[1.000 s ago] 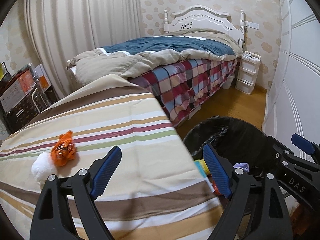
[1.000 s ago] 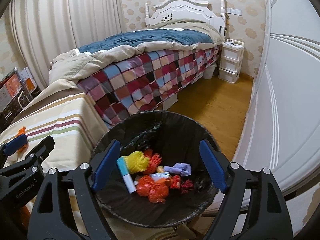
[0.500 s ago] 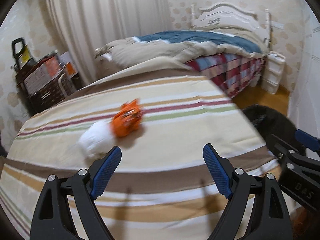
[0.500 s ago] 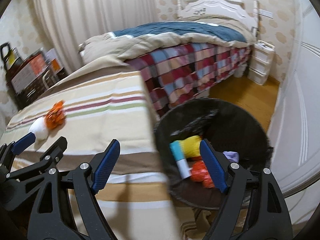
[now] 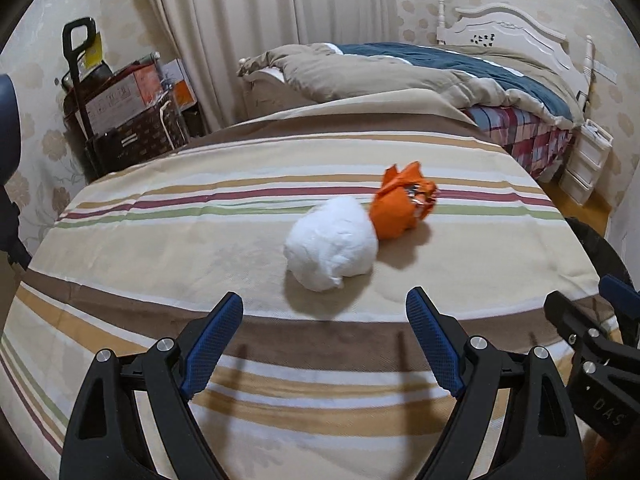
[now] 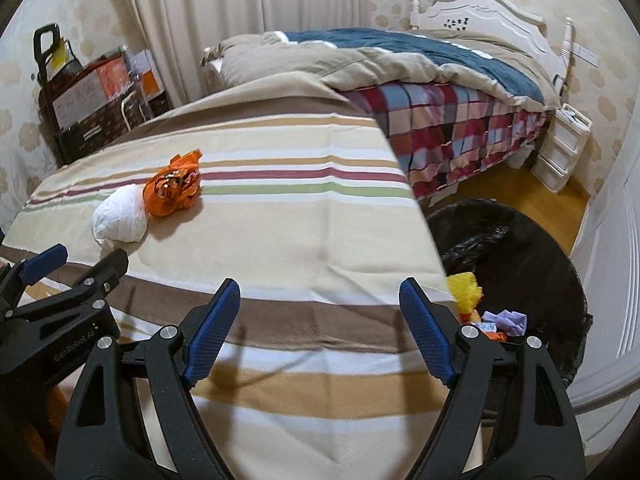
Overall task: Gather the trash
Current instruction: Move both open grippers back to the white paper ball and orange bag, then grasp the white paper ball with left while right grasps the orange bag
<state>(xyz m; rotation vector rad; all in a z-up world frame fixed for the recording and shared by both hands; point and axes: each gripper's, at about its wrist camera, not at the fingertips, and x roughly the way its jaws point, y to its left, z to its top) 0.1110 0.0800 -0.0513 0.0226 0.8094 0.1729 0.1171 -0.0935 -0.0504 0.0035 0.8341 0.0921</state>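
A crumpled white paper ball (image 5: 331, 254) and a crumpled orange wrapper (image 5: 402, 206) lie touching each other on the striped cloth (image 5: 200, 240). My left gripper (image 5: 324, 344) is open and empty, just in front of the white ball. In the right wrist view the white ball (image 6: 119, 219) and the orange wrapper (image 6: 173, 190) sit at the far left. My right gripper (image 6: 320, 332) is open and empty over the cloth's near right part. The black bin (image 6: 532, 264) stands to the right and holds several pieces of trash, among them a yellow one (image 6: 464, 288).
A bed with a plaid cover (image 6: 452, 128) stands behind the striped surface. White plastic drawers (image 6: 562, 152) stand by the headboard. Boxes and a cart (image 5: 120, 112) stand at the back left. A white wardrobe door (image 6: 616, 280) is close on the right.
Both grippers have swung left, away from the bin and over the striped cloth. The white ball and the orange wrapper now lie close in front of the left gripper.
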